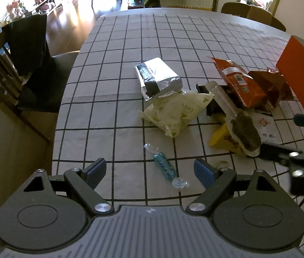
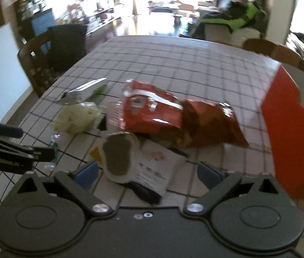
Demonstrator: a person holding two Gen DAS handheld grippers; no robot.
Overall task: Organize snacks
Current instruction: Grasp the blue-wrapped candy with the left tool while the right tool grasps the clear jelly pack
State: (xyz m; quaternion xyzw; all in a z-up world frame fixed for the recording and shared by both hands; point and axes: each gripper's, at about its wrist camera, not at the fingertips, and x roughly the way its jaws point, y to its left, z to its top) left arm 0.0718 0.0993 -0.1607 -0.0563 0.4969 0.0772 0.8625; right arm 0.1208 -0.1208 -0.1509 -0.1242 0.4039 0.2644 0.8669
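Left gripper (image 1: 149, 171) released, blue candy (image 1: 164, 165) betw fingers — drop straight, pinch mid-body, not twisted ends. Right gripper (image 2: 146, 175) released over clear-wrapped snack (image 2: 118, 157) — orange box (image 2: 289, 129) right.

The whole right wrist view is smeared by motion blur, so the print on the red crinkled snack bag (image 2: 152, 111) cannot be read. The tall orange cardboard box (image 1: 300, 73), right of this bag, is cut by the picture's edge.
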